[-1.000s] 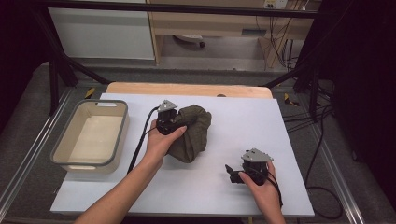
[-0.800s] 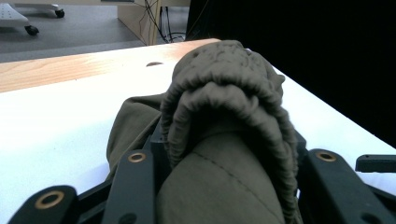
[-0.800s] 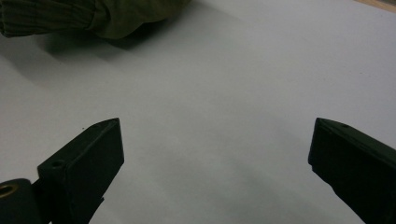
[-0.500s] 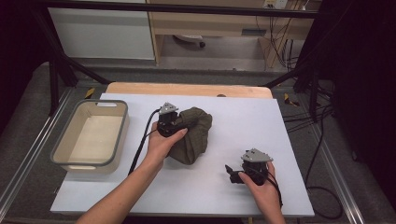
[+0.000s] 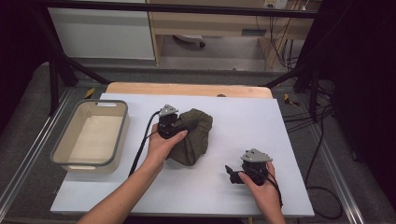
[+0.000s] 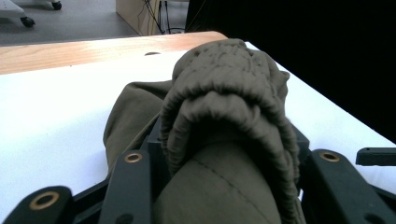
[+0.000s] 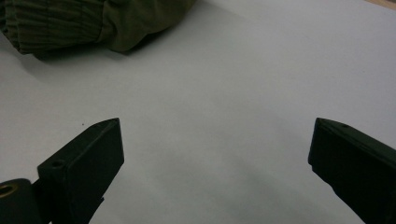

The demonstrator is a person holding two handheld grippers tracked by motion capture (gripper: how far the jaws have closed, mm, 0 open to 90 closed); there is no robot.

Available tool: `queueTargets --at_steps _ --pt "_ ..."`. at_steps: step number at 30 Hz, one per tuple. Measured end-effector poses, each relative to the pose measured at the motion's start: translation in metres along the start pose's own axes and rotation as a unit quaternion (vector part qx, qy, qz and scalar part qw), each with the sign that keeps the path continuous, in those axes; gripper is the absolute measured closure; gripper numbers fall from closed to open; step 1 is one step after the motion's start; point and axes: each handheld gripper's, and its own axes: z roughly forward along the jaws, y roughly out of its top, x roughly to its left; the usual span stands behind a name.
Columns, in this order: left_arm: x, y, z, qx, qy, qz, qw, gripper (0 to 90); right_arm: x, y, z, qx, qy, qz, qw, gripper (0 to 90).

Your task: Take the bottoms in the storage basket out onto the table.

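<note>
Left gripper (image 5: 180, 127) is clamped on the crumpled olive-green fabric garment (image 5: 192, 135): in the left gripper view the ribbed, elasticated hem (image 6: 224, 107) is bunched tight between the two black jaws, fabric filling the gap and bulging over it. Jaws sit at a narrow gap, pads pressing cloth.

The garment lies near the middle of the white table top (image 5: 243, 116), slightly toward the left edge, well clear of every corner. The left hand (image 5: 164, 143) wraps the gripper body from the near side.

Right gripper (image 5: 229, 171) rests near the near-right corner of the table, held in the right hand (image 5: 259, 186), jaws pointing left toward the garment. Right gripper view: jaws spread wide, nothing between them but bare white surface; the garment's edge (image 7: 84, 23) lies well ahead, apart from the tips.

A beige rectangular plastic tub with a grey rim (image 5: 122, 135) sits at the left edge of the table, apart from the garment.
</note>
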Motion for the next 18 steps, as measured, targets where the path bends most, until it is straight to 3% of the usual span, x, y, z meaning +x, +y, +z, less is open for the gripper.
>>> queueTargets --at_steps 18 --pt "0.0038 -0.0095 -0.0013 0.0 0.0 -0.007 1.0 49.3 0.0001 -0.0004 -0.0001 0.003 0.002 0.0 1.0 3.8"
